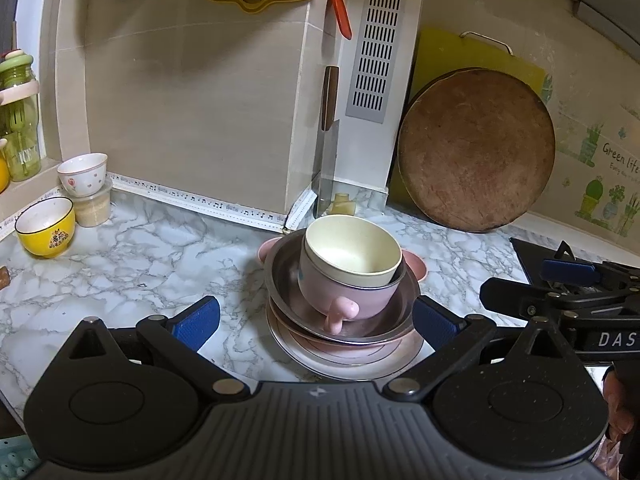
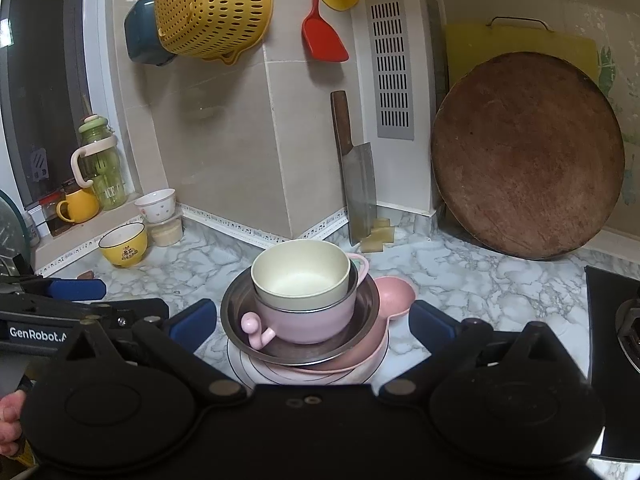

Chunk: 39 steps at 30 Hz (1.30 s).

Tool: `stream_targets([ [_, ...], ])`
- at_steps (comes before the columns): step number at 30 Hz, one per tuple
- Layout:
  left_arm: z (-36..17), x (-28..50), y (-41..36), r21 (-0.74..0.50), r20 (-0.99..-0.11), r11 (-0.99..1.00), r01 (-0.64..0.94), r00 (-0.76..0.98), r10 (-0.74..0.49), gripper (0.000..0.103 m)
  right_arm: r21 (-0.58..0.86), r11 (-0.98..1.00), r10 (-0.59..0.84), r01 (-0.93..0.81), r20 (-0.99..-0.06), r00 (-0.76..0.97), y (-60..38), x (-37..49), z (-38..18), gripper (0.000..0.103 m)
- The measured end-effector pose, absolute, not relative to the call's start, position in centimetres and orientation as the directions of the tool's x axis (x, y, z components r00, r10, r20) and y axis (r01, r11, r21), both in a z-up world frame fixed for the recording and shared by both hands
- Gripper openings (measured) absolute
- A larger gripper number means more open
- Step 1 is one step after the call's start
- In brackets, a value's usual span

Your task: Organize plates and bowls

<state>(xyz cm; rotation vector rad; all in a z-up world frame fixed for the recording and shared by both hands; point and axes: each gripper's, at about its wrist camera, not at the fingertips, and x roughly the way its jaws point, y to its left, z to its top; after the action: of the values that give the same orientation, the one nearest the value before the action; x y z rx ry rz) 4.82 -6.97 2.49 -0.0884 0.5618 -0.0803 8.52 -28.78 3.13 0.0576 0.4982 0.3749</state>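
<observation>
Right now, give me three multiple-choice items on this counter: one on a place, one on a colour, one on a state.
1. Where does the cream bowl sit?
A. in the pink cup
B. on the windowsill
C. on the stove
2. What colour is the colander?
A. red
B. yellow
C. blue
3. How is the right gripper?
A. shut on the cleaver
B. shut on a plate
C. open

Answers: 1 A, it nests in the cup, which is atop the stack; 2 B, its mesh is yellow; 3 C, its fingers stand apart, holding nothing.

"Green life" on the wall sticker (image 1: 616, 160); "GenRobot" on the left gripper (image 2: 76, 289).
</observation>
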Motion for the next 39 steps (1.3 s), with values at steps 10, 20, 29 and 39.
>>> stream_targets([
  [10,2.3,4.5,-6.9,-0.128,-0.535,0.99,0.058,0.837,-0.118,0.103,0.138,0.932,0.36,-0.335,-0.457,0.813,-28.8,8.4,3.1,0.103],
  [20,2.0,4.6,-6.8,-0.137,-0.55,0.989,0.058,0.826,-0.125,0.103,0.137,0.934,0.355,-0.331,-0.47,0.808,-28.6,8.5,2.9,0.103],
  [29,1.9,5.0,-6.4,-0.146,-0.556,0.987,0.065,0.82,-0.136,0.103,0.135,0.935,0.351,-0.328,-0.477,0.806,-28.2,8.5,2.9,0.103],
  [39,1.9,5.5,-5.9,-0.153,-0.554,0.985,0.079,0.818,-0.152,0.103,0.138,0.938,0.344,-0.318,-0.479,0.808,-27.8,8.8,3.1,0.103],
])
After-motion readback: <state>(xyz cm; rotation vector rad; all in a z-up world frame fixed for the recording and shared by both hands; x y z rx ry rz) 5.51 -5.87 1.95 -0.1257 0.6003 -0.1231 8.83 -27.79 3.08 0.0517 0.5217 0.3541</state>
